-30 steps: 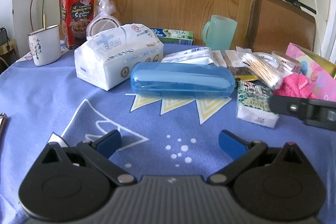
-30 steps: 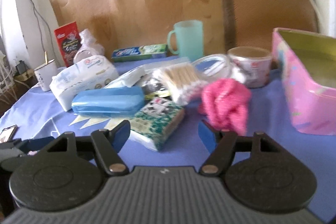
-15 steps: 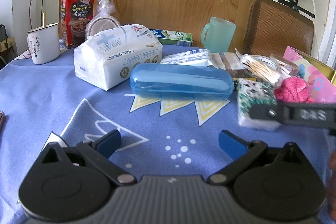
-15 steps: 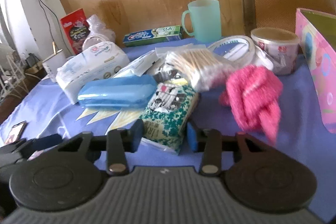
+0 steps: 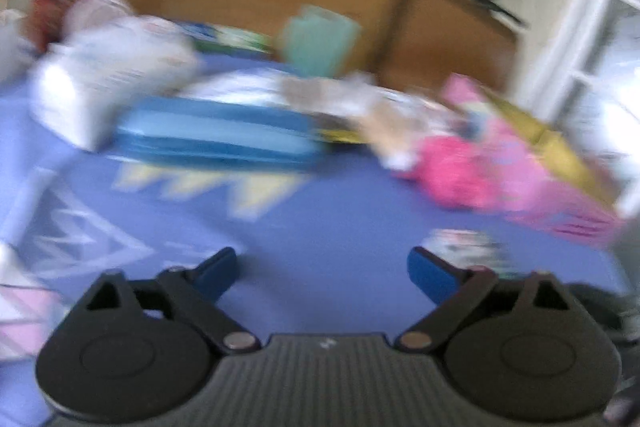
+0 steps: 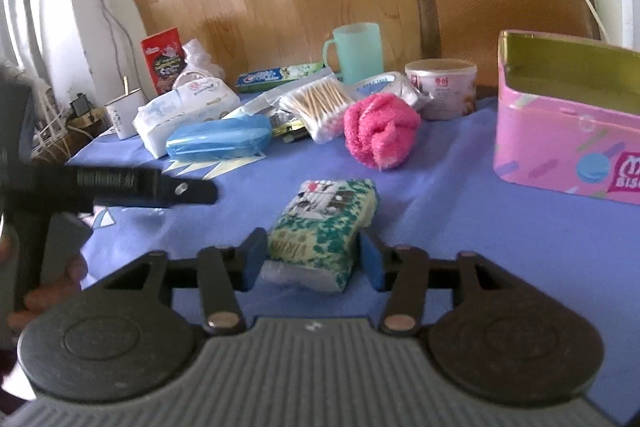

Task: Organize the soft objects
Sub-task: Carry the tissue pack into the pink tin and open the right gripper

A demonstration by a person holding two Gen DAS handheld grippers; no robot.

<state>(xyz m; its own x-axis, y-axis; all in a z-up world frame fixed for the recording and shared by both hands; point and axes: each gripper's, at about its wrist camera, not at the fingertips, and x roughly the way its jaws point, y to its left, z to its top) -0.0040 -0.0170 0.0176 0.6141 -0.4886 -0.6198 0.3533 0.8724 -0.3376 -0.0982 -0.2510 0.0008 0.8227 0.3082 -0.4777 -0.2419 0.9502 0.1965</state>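
Through my left wrist camera everything is smearing into blur. My left gripper [image 5: 322, 269] is hovering over the blue tablecloth [image 5: 340, 219] with its fingers spread wide and nothing between them. The green-patterned tissue pack [image 5: 464, 247] is showing just beyond my right-hand fingertip [image 5: 430, 273], and the pink fluffy cloth [image 5: 456, 171] is lying farther off beside the pink tin [image 5: 560, 163].

Through my right wrist camera the picture is sharp. My right gripper [image 6: 312, 259] is squeezing the tissue pack [image 6: 324, 223], one blue pad [image 6: 252, 259] pressing each long side near its closer end. The pink cloth [image 6: 380, 131] is sitting well beyond it, near the bag of cotton swabs [image 6: 320, 103], with the open pink biscuit tin [image 6: 568, 147] off to the right. My left gripper's black body [image 6: 120, 185] is crossing the left edge.
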